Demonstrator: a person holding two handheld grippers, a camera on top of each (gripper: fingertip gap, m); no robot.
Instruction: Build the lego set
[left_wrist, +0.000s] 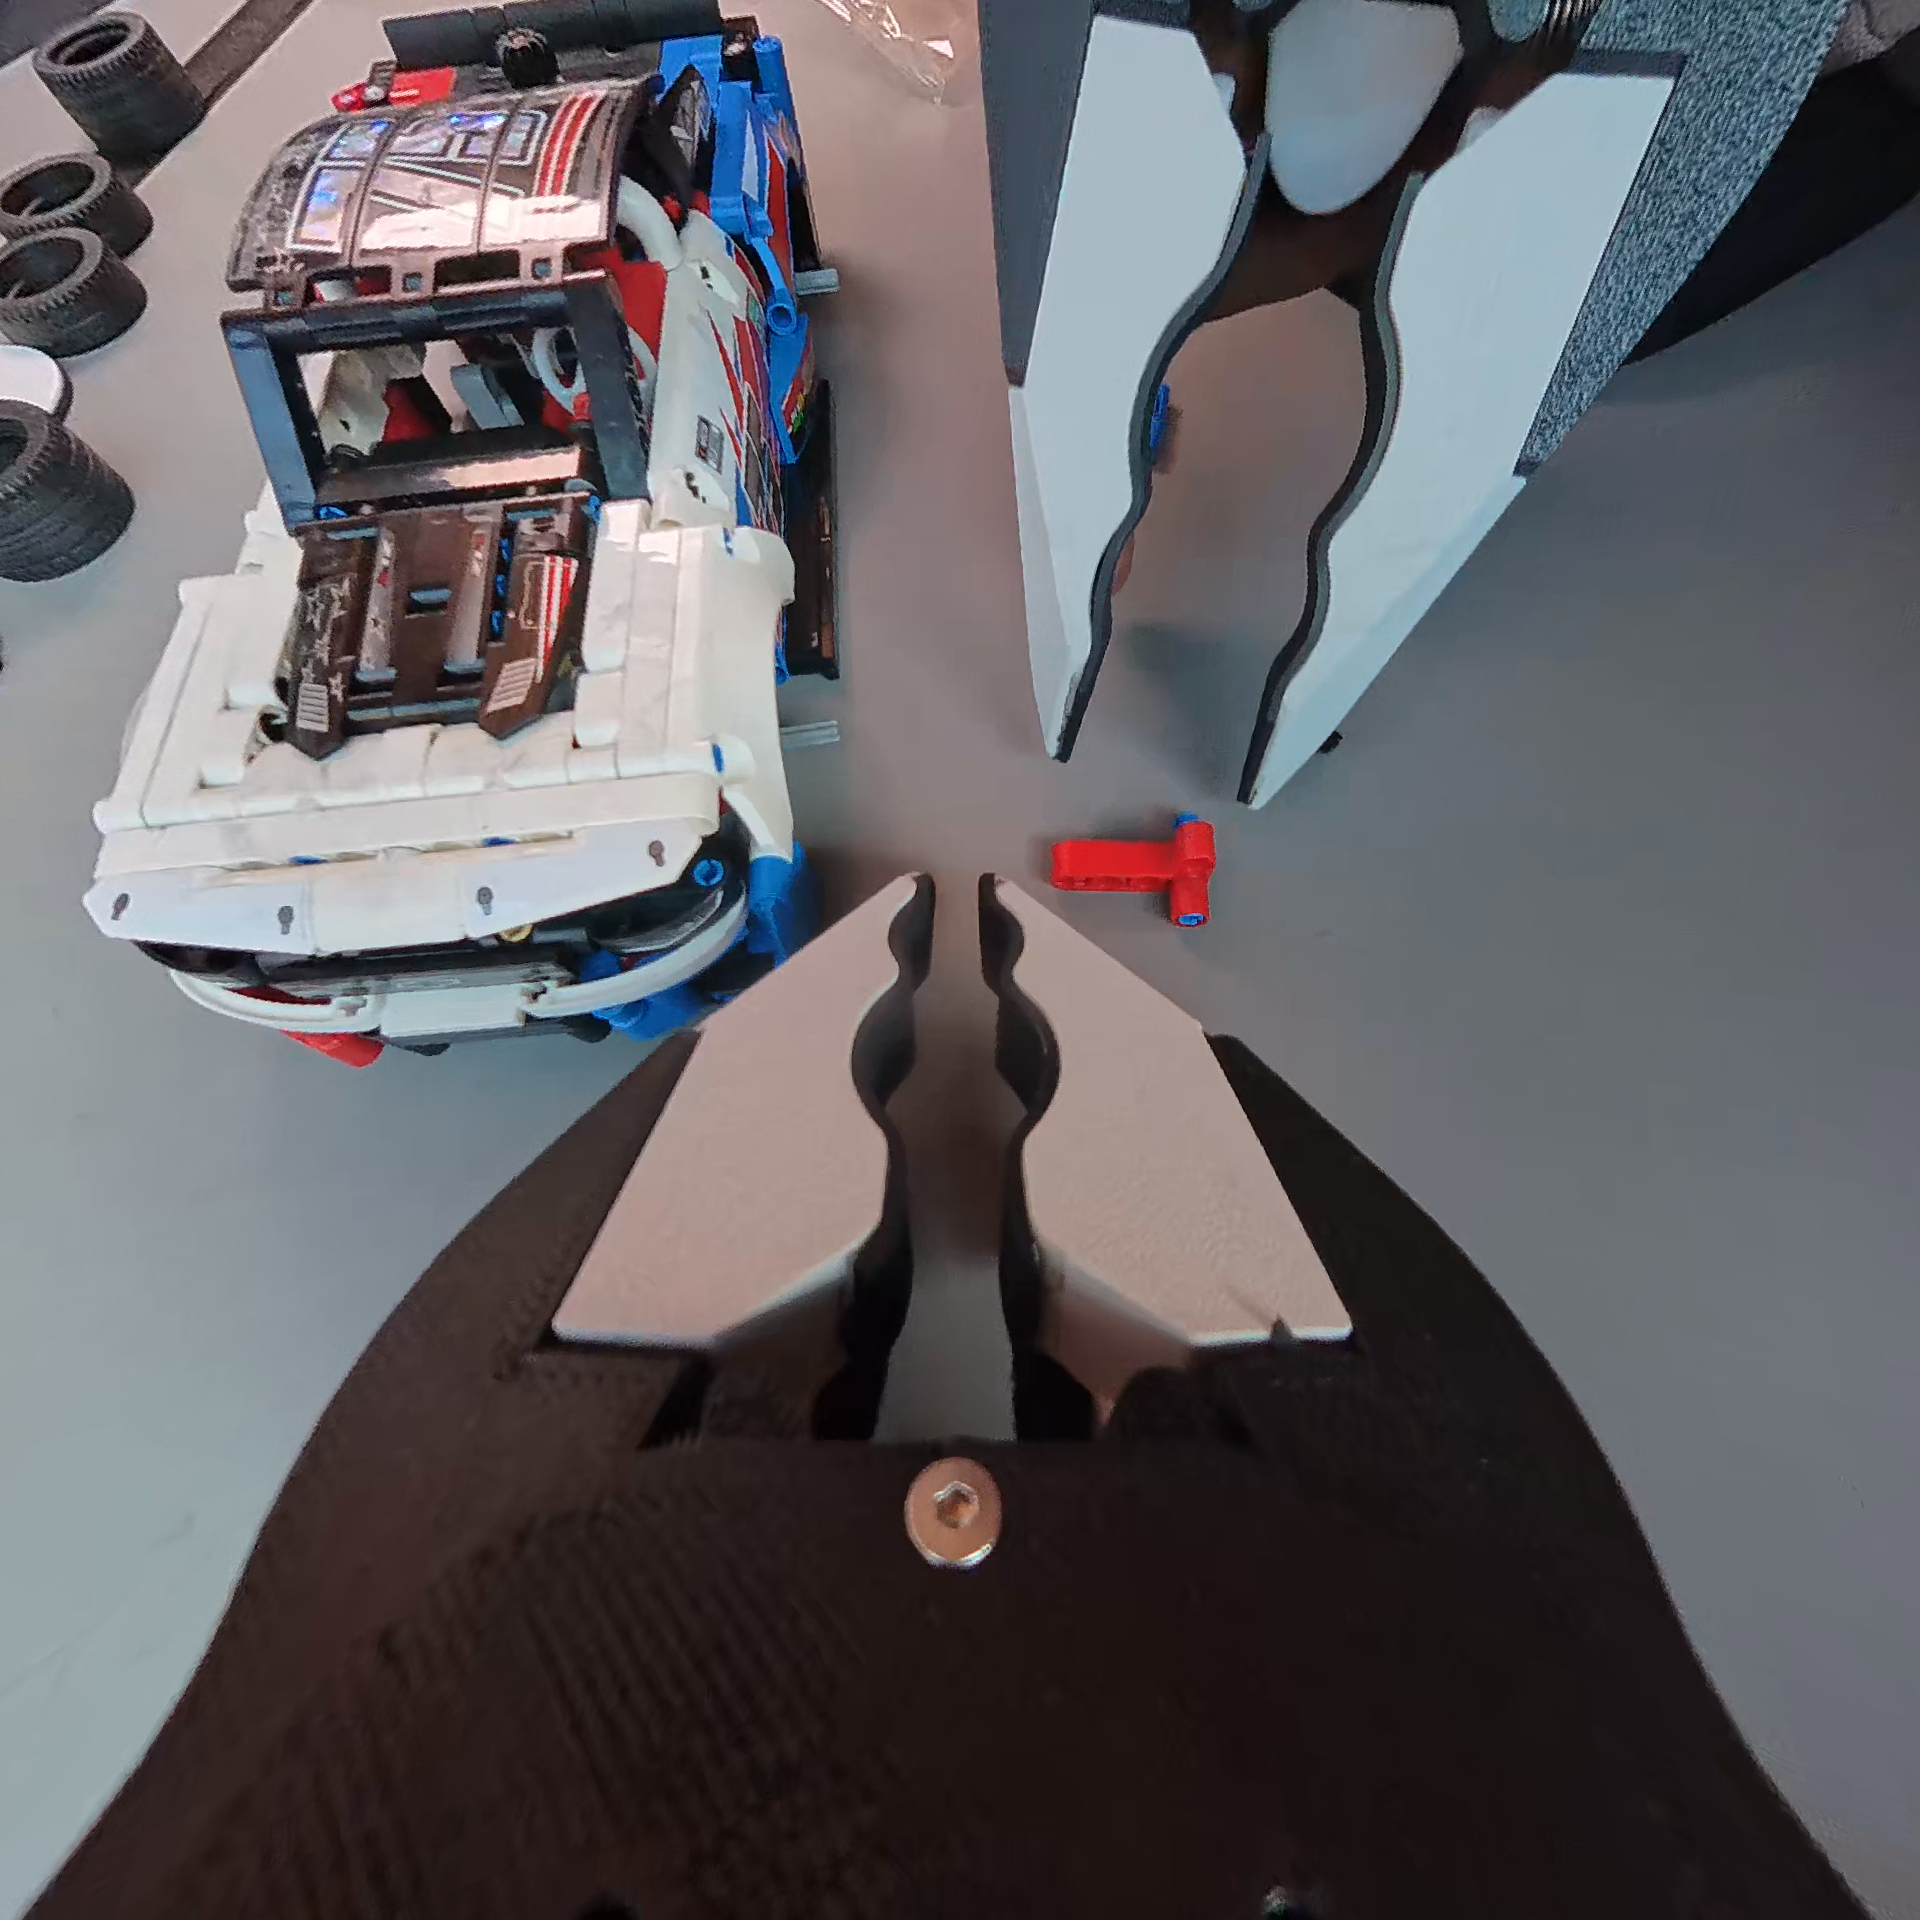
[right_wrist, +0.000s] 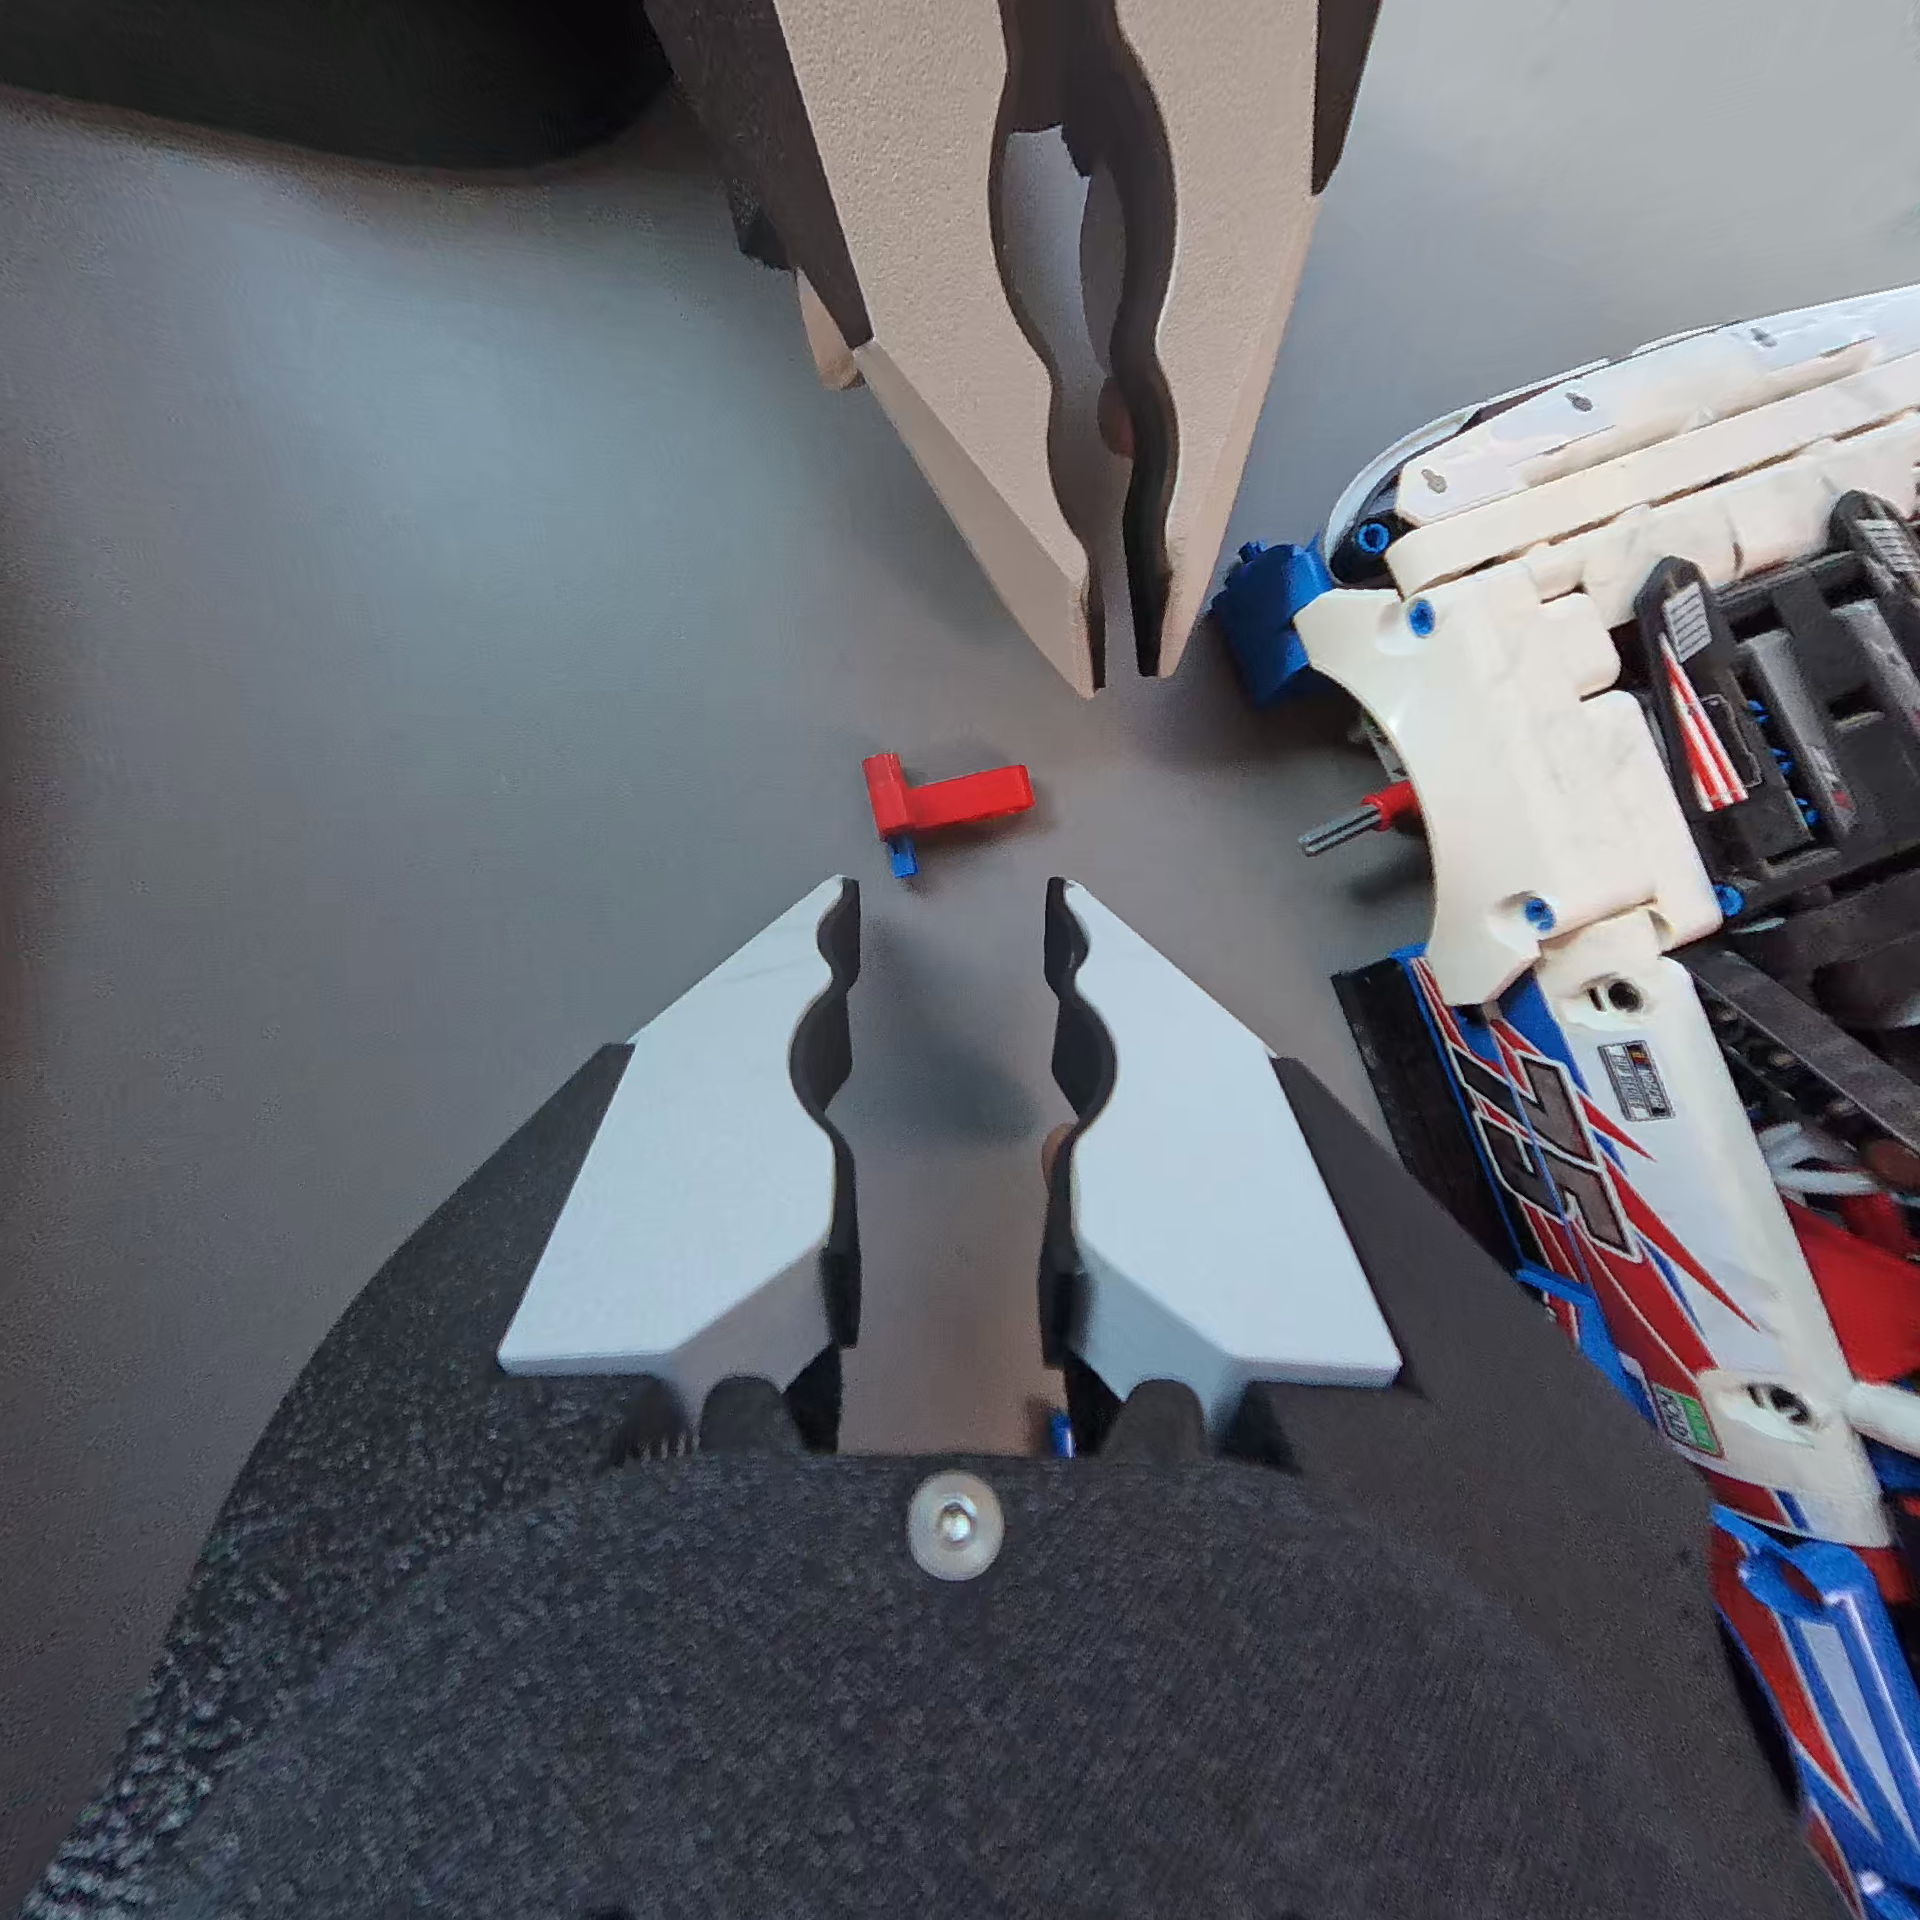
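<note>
- A white, blue and red brick-built race car (left_wrist: 457, 623) is seen at left on the grey table (left_wrist: 1558, 1039).
- The left gripper (left_wrist: 956, 883) is nearly closed, empty.
- A small red L-shaped brick piece (left_wrist: 1132, 868) lies between the grippers.
- The right gripper (right_wrist: 951, 888) is spread, empty; a pick-up of that piece is judged next.

**Two grippers face each other, tips low**

The left gripper (left_wrist: 956, 883) points forward and down, its fingers nearly together with only a narrow gap between the tips, and nothing is between them. The right gripper (right_wrist: 953, 883) comes from the opposite side, also tilted down, with its fingers clearly apart and holding nothing. The tips of both grippers are near each other but do not touch.
</note>
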